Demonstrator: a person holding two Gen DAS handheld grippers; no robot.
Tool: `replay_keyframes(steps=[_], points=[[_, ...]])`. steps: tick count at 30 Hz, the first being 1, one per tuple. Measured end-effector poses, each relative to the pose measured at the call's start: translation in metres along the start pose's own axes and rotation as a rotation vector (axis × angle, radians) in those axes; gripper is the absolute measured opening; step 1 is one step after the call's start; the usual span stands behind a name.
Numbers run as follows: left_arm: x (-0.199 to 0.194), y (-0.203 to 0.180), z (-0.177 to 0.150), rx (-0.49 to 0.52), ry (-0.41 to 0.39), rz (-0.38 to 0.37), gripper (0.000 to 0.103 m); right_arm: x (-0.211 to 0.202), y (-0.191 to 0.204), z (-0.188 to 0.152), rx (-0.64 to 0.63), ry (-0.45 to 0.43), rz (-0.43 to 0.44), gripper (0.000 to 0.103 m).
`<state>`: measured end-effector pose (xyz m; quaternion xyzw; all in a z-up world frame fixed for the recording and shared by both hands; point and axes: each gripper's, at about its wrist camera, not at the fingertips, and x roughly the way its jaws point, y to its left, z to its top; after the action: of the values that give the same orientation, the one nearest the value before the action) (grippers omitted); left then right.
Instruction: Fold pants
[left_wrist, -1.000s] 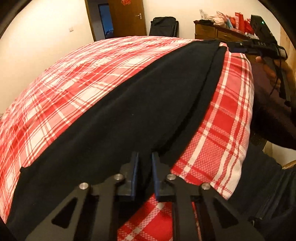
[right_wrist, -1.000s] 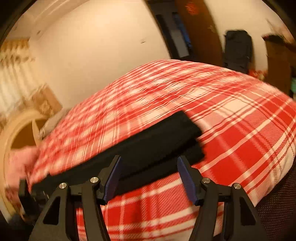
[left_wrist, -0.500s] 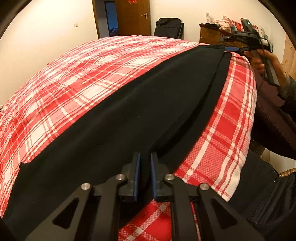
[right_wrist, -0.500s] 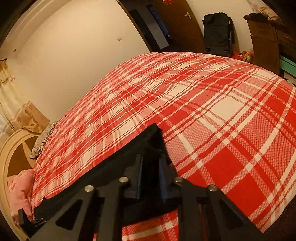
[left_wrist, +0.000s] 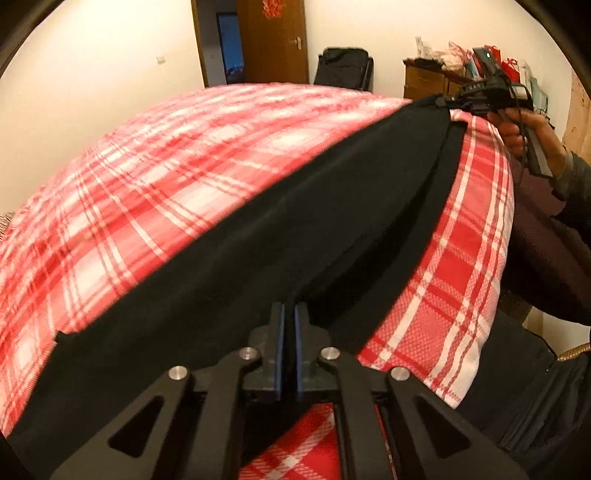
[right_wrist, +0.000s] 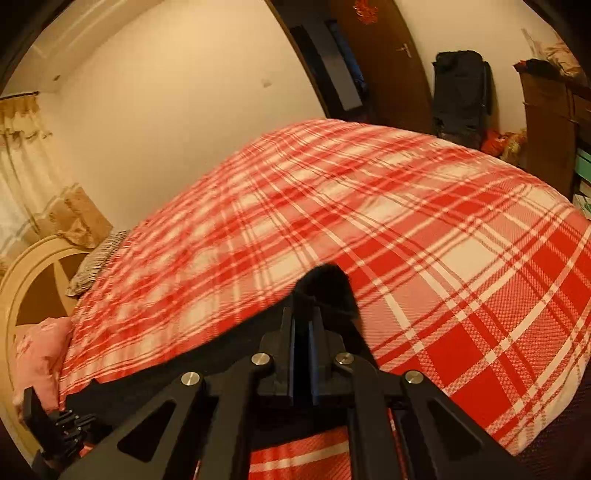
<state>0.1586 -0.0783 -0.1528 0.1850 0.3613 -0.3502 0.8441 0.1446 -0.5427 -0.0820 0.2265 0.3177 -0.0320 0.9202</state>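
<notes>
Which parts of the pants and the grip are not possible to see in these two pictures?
- Left wrist view: the waist end of the pants is cut off by the bottom edge and hidden under the left gripper.
- Right wrist view: the right gripper covers the pinched cloth; only a tip shows.
- Left wrist view: the bedspread pattern is blurred.

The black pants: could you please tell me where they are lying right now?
The black pants stretch along the near edge of the red plaid bed, pinched at one end by the left gripper and at the other by the right gripper.
</notes>
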Motion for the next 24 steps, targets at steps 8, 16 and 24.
replay_keyframes(steps=[8,16,24], points=[[-0.021,0.008,-0.003,-0.001,-0.029,-0.041,0.005,-0.002,-0.017,-0.025,0.031,0.044,-0.021,0.006],[0.010,-0.006,-0.025,0.017,0.032,-0.040,0.005,-0.020,-0.023,-0.030,0.043,0.010,0.005,0.006],[0.001,0.005,-0.025,-0.042,0.011,-0.068,0.005,-0.004,-0.045,-0.043,0.083,0.050,-0.020,0.007]])
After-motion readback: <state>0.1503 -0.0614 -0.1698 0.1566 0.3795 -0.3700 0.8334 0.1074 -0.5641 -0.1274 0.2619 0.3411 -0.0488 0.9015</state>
